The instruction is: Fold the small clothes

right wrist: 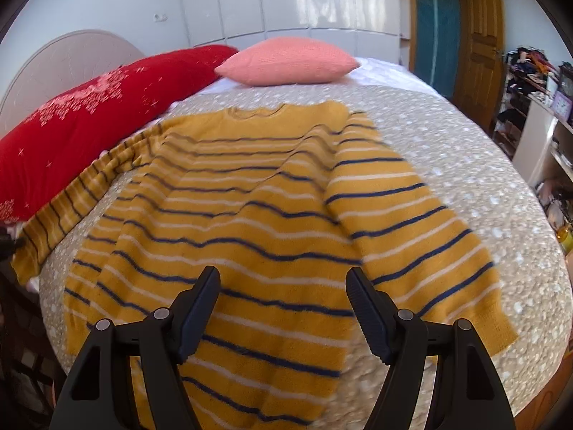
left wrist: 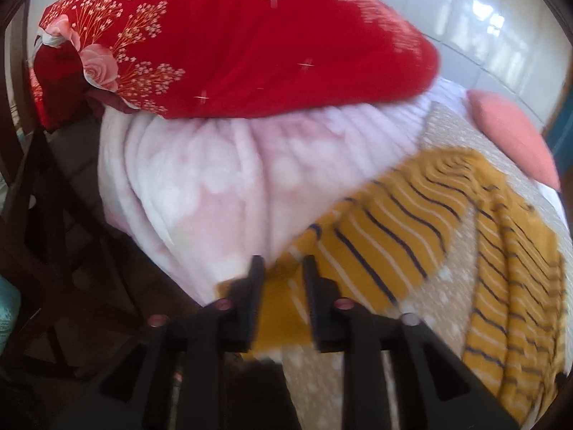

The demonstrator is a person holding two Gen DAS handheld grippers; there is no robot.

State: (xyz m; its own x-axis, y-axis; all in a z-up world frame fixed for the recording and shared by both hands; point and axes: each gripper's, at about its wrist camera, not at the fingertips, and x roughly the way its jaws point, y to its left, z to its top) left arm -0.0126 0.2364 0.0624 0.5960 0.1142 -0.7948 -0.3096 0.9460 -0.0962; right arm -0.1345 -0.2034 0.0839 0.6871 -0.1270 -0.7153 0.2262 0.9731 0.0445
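L wrist view –
L gripper (left wrist: 283,261): nearest the lens; jaws stood narrowly apart, w/ the sleeve cuff (left wrist: 275,308) of the striped sweater (left wrist: 394,229) lying in the gap. Frame was blurred, so whether the pads actually pinched the knit couldn't be told; prob. not yet.
Sleeve: ran from the cuff up & to the right toward the sweater body, which lay on the dotted bedspread (left wrist: 454,265).
Neighbours: pale pink blanket (left wrist: 200,179) bulged just beside the cuff, red floral pillow (left wrist: 250,43) on top of it, coral cushion (left wrist: 515,136) further off.
Tip, L side: get both pads on the cuff only, no blanket caught, before lifting; then carry the sleeve across the body flat, w/o dragging the shoulder.

R wrist view –
R gripper (right wrist: 283,276): jaws were wide apart above the sweater's (right wrist: 250,215) lower body, nothing between the pads, no grip.
Sweater: lay spread front-up on the bedspread (right wrist: 465,165), neck toward the coral cushion (right wrist: 286,61); its picture-right sleeve (right wrist: 412,222) was already laid down along the body, its picture-left sleeve (right wrist: 68,211) trailed out beside the red pillow (right wrist: 89,129).
Tip, R side: hold the body down or stay clear while the far sleeve comes in; smooth the ripples mid-body first so the fold lands square.
Risk: loose knit stretches; a pull from one corner would skew the hem.
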